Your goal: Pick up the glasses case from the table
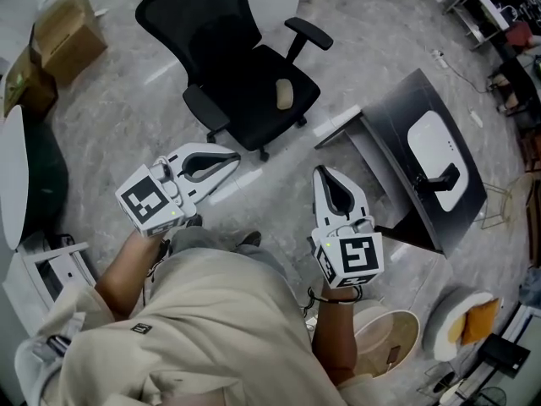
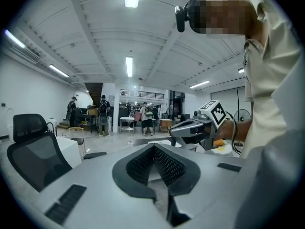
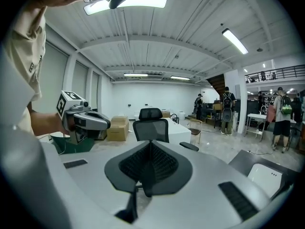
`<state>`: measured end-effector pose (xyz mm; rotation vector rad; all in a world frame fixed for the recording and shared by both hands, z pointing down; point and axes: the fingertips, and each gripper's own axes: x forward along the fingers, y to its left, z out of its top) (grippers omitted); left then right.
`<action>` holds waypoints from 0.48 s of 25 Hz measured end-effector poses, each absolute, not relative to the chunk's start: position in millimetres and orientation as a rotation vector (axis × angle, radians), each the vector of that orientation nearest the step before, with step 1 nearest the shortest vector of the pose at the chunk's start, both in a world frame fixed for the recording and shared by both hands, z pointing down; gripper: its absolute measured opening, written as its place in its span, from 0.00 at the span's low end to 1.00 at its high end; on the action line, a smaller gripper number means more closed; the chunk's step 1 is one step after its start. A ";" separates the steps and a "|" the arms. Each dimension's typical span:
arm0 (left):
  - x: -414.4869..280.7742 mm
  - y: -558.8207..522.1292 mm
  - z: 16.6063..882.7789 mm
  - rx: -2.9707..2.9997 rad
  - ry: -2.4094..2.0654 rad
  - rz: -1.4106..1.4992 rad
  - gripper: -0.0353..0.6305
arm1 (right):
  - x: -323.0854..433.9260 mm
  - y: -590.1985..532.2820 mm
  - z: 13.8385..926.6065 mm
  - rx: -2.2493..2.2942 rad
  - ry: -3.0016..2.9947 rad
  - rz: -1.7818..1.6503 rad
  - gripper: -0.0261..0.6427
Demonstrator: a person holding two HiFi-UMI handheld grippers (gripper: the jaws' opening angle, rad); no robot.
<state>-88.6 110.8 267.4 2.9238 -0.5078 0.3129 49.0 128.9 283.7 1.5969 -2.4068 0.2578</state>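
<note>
A white rounded case (image 1: 431, 146) lies on a dark table (image 1: 397, 117) at the right in the head view, with a black object (image 1: 441, 181) beside it. The right gripper view catches the case (image 3: 269, 174) at its lower right. Both grippers hang in the air in front of the person, away from the table. My left gripper (image 1: 230, 161) points toward a black office chair (image 1: 245, 74); its jaws are shut and empty (image 2: 153, 147). My right gripper (image 1: 325, 174) points toward the table's near corner, with its jaws shut on nothing (image 3: 150, 144).
A small beige object (image 1: 286, 94) rests on the chair seat. Cardboard boxes (image 1: 68, 28) stand at the far left by a white round table (image 1: 13, 176). A bin (image 1: 385, 337) and a plate (image 1: 469, 324) sit low at the right. People stand far off (image 2: 145, 118).
</note>
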 end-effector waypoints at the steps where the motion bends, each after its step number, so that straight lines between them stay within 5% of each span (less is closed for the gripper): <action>1: -87.3 111.7 267.4 2.924 -0.509 0.314 0.07 | 50.6 129.7 285.0 1.598 -2.408 0.262 0.08; 12: -90.6 90.4 271.8 2.935 -0.374 0.324 0.08 | 50.0 125.7 291.0 1.702 -2.322 0.299 0.08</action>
